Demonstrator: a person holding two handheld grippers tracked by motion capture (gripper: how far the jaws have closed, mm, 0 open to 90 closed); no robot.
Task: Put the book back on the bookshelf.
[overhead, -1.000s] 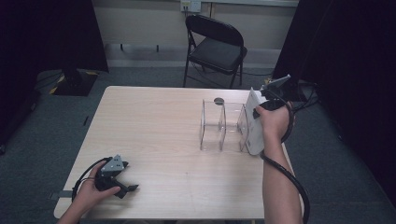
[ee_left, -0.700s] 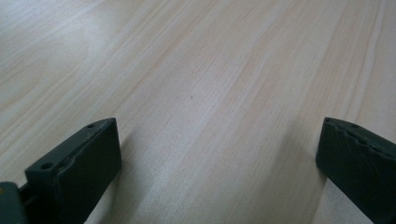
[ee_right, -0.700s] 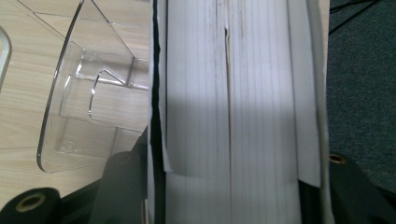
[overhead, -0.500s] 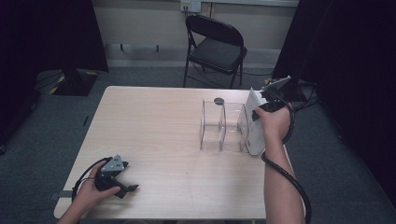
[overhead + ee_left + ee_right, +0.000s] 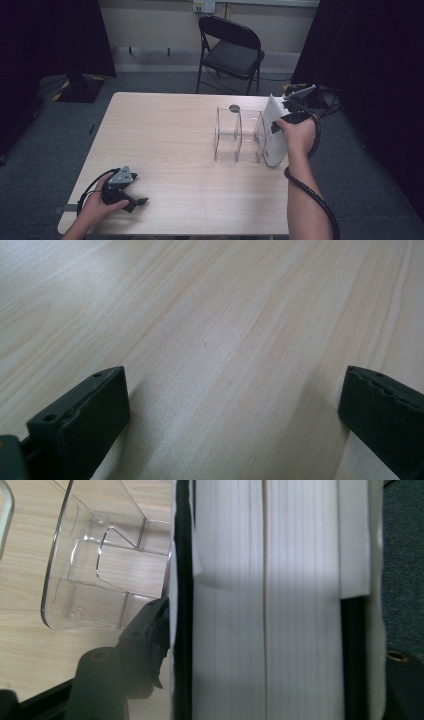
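A thick white book (image 5: 272,137) with black cover edges stands upright at the right end of a clear plastic rack (image 5: 235,135) on the table. My right gripper (image 5: 281,125) reaches down over the book's top. In the right gripper view the book (image 5: 265,605) sits between the jaws, which have just been opening and stand slightly wider than it. The rack (image 5: 100,565) lies to the left there. My left gripper (image 5: 136,204) rests on the wood near the front left corner, open with nothing between its jaws (image 5: 235,405).
A small dark round thing (image 5: 234,107) lies on the table (image 5: 165,145) just behind the rack. A black folding chair (image 5: 230,50) stands beyond the far edge. The table's right edge runs close beside the book.
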